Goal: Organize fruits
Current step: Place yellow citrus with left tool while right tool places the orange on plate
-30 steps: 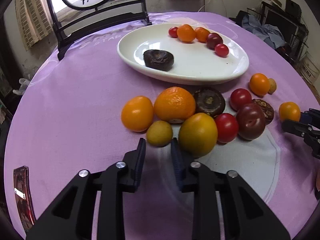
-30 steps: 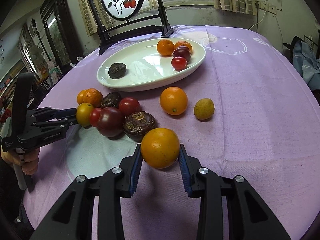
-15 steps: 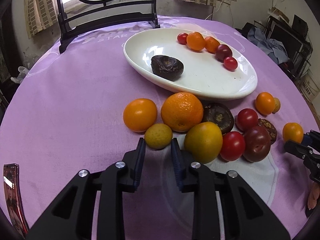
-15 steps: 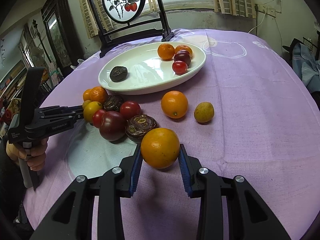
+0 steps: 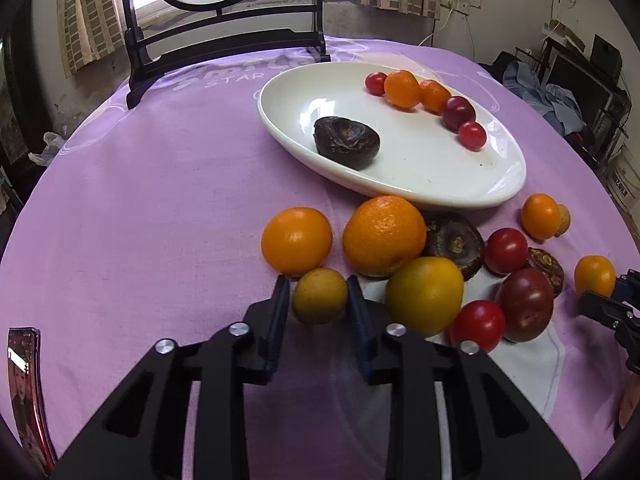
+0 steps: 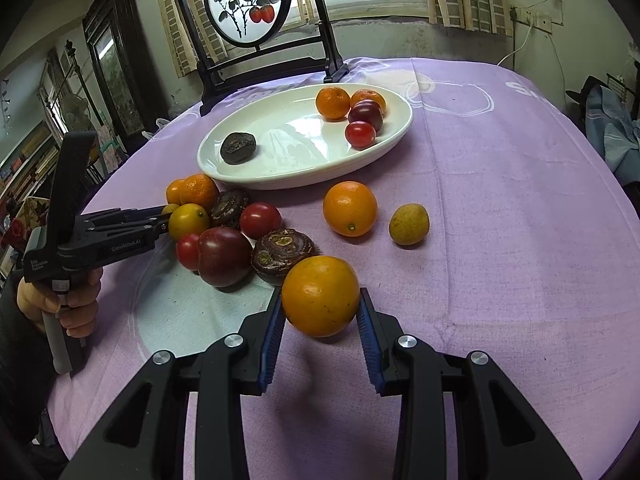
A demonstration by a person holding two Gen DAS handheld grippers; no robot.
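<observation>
In the left wrist view my left gripper point(image 5: 319, 292) has its fingers on either side of a small yellow-green fruit point(image 5: 319, 295) at the near edge of a fruit pile on the purple cloth; the jaws sit close against it. In the right wrist view my right gripper point(image 6: 320, 300) is shut on an orange fruit point(image 6: 320, 295), held just above the cloth. The white oval plate point(image 5: 440, 188) behind the pile holds a dark wrinkled fruit point(image 5: 346, 142), oranges and small tomatoes; it also shows in the right wrist view point(image 6: 280, 172).
Loose oranges point(image 5: 384, 235), tomatoes point(image 5: 478, 325), dark fruits point(image 5: 454, 243) and a yellow fruit point(image 5: 425, 299) lie before the plate. An orange point(image 6: 350, 208) and a small yellow-green fruit point(image 6: 409, 224) lie apart on the right. A black framed screen point(image 6: 248, 8) stands at the table's back.
My left gripper has moved forward until the small yellow-green fruit sits between its fingers. My right gripper stays shut on the orange fruit and has hardly moved.
</observation>
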